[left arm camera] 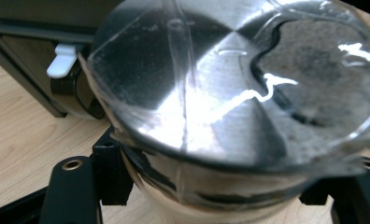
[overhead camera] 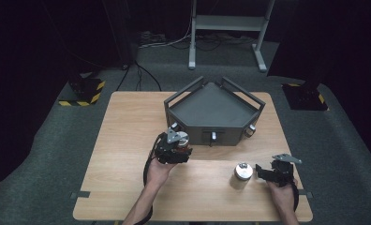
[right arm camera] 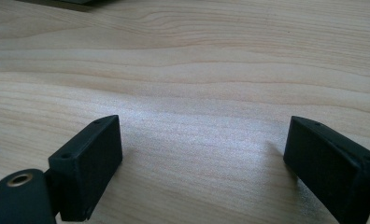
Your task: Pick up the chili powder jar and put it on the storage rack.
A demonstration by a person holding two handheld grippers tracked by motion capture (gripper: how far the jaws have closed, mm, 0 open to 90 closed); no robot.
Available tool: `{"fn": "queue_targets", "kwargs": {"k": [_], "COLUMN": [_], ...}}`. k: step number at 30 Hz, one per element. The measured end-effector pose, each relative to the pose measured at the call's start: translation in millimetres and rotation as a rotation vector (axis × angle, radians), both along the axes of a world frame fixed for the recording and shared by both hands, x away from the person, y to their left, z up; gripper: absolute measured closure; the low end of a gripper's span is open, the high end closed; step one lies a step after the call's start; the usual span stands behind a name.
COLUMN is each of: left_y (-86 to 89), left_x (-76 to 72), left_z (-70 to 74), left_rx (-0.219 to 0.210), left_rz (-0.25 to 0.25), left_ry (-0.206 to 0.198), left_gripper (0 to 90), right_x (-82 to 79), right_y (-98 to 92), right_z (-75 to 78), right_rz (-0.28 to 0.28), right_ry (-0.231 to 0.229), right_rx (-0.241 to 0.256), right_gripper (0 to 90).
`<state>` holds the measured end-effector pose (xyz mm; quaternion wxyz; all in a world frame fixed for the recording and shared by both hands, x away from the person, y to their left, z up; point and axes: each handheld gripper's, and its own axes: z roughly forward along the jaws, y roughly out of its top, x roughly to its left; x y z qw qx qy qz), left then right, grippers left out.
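**Two metal cylinders, one gripped, one standing free**

High view. A pale wooden surface (overhead camera: 127,140) carried a dark grey five-sided tray (overhead camera: 214,108) with railed walls, set toward the far edge. The left gripper (overhead camera: 175,149) sat just in front of the tray's near-left corner, with a shiny metal cylinder (overhead camera: 181,138) in its jaws. A second cylinder (overhead camera: 242,172), capped with a small knob, stood upright on the surface toward the near right. The right gripper (overhead camera: 264,173) rested just beside it, apart from it.

Left gripper view. The held cylinder's top face (left arm camera: 220,84) was very close to the lens: bright machined metal under a clear, crinkled plastic wrap. Both black jaws were closed against its sides below the rim. Behind it stood the tray's front wall with a white latch (left arm camera: 62,60).

Right gripper view. The jaws stood wide apart with nothing between them, only bare wood grain (right arm camera: 202,93).

Handling notes, as judged. The cylinder looked solid, stiff and heavy for its bulk, and not fragile. The polished skin and loose wrap would likely be slippery. Best hold: square across the straight side wall, below the rim, rather than on the wrap's folds.
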<state>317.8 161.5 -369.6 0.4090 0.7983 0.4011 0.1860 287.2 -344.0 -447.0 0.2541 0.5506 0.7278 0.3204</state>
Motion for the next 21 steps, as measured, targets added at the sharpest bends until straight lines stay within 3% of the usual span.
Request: {"fn": "queue_targets", "kwargs": {"k": [21], "left_y": [-5.0], "left_x": [16.6], "left_z": [36.5], "left_rx": [-0.006], "left_rz": [-0.049], "left_ry": [-0.027], "left_gripper": [30.3], "right_x": [-0.4], "right_y": [-0.3], "right_z": [-0.2], "right_rz": [-0.001], "right_ry": [-0.003], "right_rx": [0.000], "right_gripper": [12.0]}}
